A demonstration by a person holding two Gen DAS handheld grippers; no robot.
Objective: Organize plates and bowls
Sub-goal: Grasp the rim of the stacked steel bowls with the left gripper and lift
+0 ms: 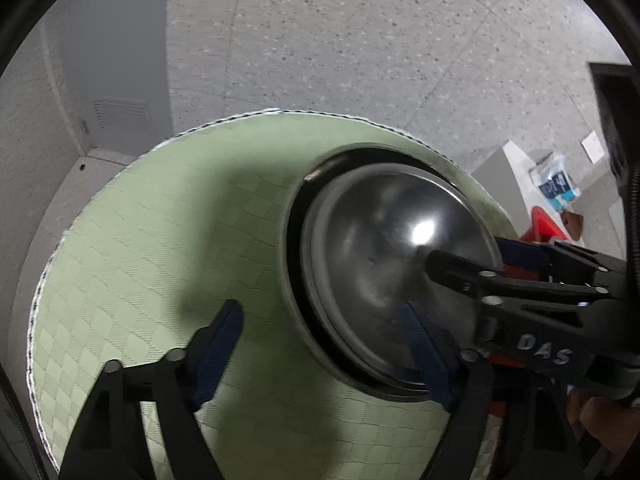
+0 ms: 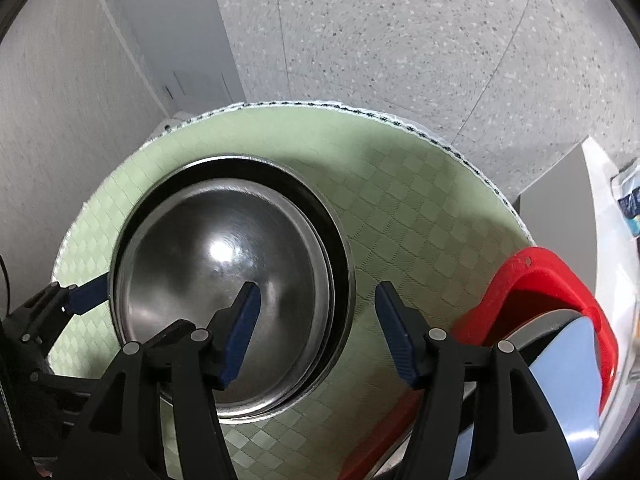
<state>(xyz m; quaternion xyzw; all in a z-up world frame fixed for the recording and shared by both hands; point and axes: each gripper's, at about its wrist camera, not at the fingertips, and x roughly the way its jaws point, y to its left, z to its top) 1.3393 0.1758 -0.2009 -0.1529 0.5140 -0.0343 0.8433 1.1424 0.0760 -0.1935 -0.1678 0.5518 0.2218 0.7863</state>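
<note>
A steel bowl (image 2: 224,280) sat nested inside a larger dark-rimmed bowl (image 2: 340,256) on the green checked surface (image 2: 420,208). The left hand-held gripper (image 1: 320,344) and right hand-held gripper (image 2: 316,328) both gaped wide, gripping nothing. To the right, a red basket (image 2: 560,280) held a pale blue plate (image 2: 568,380).

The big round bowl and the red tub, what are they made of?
The bowl looks like metal, probably stainless steel: grey, shiny, with a bright light glint and fine brushed marks. It sits nested inside another dark-rimmed dish. The red tub looks like plastic: solid colour, smooth, softly glossy, thick rounded rim. That is a guess from looks alone.
</note>
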